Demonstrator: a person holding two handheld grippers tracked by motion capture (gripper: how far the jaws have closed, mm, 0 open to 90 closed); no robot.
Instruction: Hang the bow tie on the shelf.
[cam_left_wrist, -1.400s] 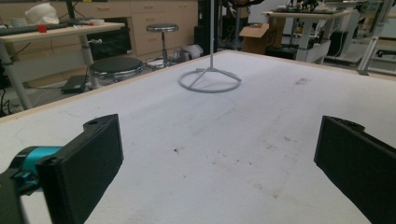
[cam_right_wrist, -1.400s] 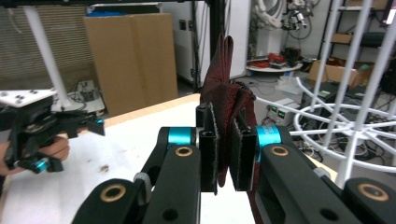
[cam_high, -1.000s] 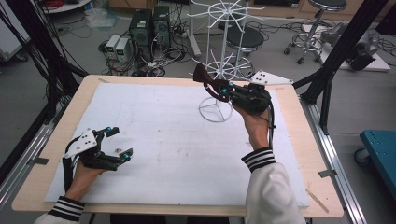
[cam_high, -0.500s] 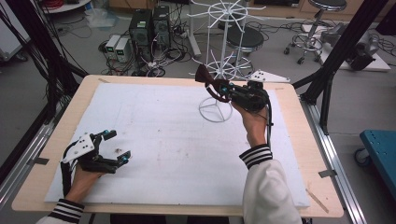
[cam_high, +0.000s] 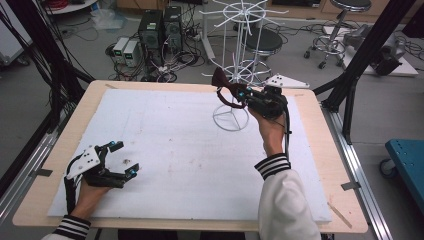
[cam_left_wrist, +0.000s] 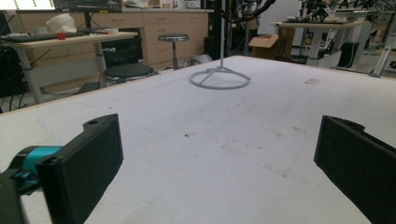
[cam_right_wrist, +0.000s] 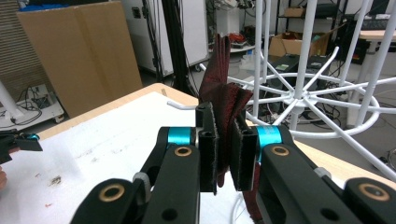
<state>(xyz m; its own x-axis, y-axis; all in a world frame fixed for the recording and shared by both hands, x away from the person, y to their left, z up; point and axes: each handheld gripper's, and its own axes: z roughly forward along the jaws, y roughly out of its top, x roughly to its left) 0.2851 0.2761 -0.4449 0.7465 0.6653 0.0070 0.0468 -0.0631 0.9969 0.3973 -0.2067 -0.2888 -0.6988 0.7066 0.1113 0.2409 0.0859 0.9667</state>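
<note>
The right gripper is raised above the table's 1 o'clock corner, jaws clamped on a dark red strip of fabric, likely a necktie or ribbon. In the right gripper view the cloth is pinched between the two pads and stands up above them in a fold, with a tail hanging below. Just beyond it, at about 1 o'clock from the jaws, is the white wire display rack, whose ring base rests on the white foam board. One hooked wire arm of the rack lies close behind the cloth.

The left gripper sits low at the board's 7 o'clock corner, jaws spread wide and holding nothing.

My guess is that the cloth is meant for one of the rack's arms. The risks:
- The rack looks light, so a push from the gripper could tip or slide it, with nothing bracing its base.
- The floppy fold may miss the hook or snag on a neighbouring spoke.
- Letting go before the cloth is draped over an arm would drop it to the board.
</note>
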